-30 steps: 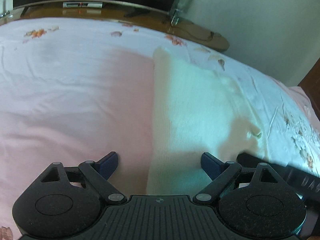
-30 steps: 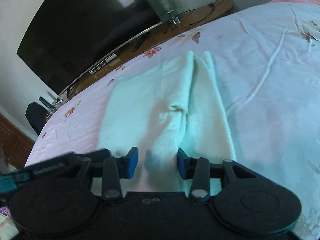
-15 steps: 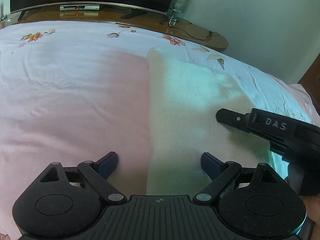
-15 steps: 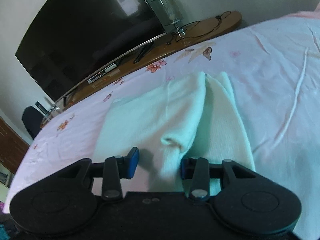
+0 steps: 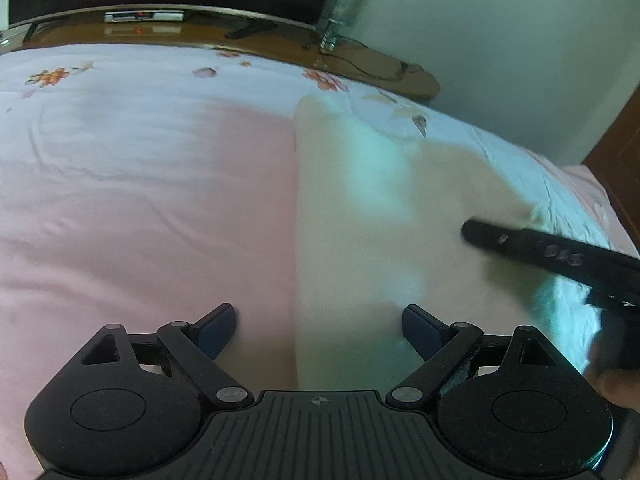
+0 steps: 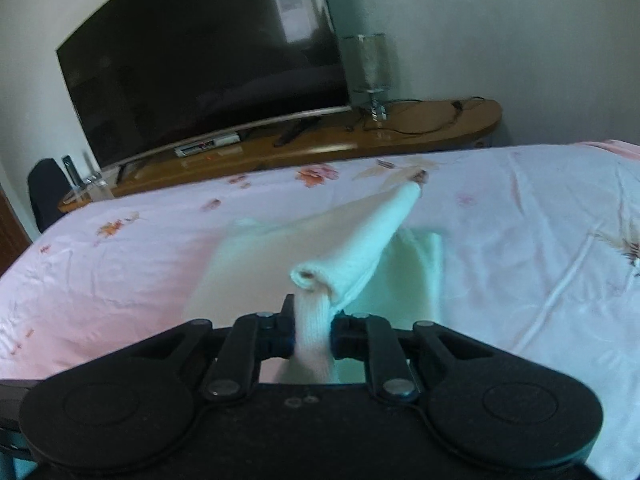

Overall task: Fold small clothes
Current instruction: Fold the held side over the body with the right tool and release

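Tongs in the person's right hand (image 6: 313, 332) are closing on a rolled sleeve cuff (image 6: 316, 312) of the pale knit garment (image 6: 256, 264), pads pressing the fabric from both sides. A second ago those jaws stood apart around the cuff lying flat; now the sleeve rises clear of the pink floral bed sheet (image 6: 520, 240), which suggests the first fold is starting. The left tongs (image 5: 316, 332) hang wide open and empty above the garment's left edge on the near part of the bed, unmoved. In the left view, blurred raised letters on the right tool's arm (image 5: 560, 256) look like "DAS". Beyond the bed, a dark television (image 6: 200, 64) carries no legible writing.
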`<state>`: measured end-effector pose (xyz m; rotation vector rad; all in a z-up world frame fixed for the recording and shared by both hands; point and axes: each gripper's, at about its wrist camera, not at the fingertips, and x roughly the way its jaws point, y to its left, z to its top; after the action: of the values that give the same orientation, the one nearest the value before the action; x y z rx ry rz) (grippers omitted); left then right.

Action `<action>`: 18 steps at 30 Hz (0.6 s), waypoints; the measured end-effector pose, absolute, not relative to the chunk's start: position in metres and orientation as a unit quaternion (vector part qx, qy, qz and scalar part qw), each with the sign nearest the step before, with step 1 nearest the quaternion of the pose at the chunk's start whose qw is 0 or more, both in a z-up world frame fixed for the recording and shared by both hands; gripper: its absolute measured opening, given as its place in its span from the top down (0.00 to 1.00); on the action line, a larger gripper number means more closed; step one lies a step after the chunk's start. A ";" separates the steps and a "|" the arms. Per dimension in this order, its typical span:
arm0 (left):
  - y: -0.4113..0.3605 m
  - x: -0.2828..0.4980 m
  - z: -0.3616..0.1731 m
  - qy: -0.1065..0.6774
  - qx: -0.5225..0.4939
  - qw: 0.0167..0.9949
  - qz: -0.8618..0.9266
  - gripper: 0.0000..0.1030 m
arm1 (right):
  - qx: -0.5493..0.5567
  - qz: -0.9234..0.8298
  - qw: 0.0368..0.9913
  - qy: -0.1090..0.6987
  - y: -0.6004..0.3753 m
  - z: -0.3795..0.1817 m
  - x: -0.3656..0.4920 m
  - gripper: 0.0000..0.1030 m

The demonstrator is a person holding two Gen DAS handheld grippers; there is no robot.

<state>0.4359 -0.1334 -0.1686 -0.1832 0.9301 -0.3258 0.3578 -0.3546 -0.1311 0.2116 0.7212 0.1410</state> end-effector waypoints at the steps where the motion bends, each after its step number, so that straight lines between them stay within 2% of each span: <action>1: -0.136 0.435 -0.170 0.447 -0.084 0.876 -0.158 0.13 | 0.124 0.055 0.920 0.369 -0.366 -0.142 0.361 0.86; 4: -0.139 0.429 -0.170 0.445 -0.068 0.878 -0.164 0.13 | 0.176 0.042 0.911 0.372 -0.385 -0.154 0.357 0.86; 8: -0.137 0.425 -0.169 0.447 -0.064 0.877 -0.166 0.13 | 0.183 0.036 0.912 0.366 -0.384 -0.149 0.342 0.85; 9: -0.137 0.424 -0.169 0.448 -0.062 0.876 -0.165 0.13 | 0.200 0.035 0.908 0.367 -0.388 -0.149 0.337 0.79; 12: -0.135 0.421 -0.168 0.448 -0.060 0.876 -0.166 0.13 | 0.237 0.054 0.889 0.388 -0.397 -0.151 0.325 0.76; 18: -0.132 0.419 -0.170 0.446 -0.050 0.879 -0.164 0.13 | 0.257 0.059 0.871 0.414 -0.402 -0.159 0.287 0.76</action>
<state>0.4194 -0.1322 -0.1702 -0.1039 0.9294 -0.3413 0.2873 -0.4021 -0.1592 0.5369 0.8654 0.1231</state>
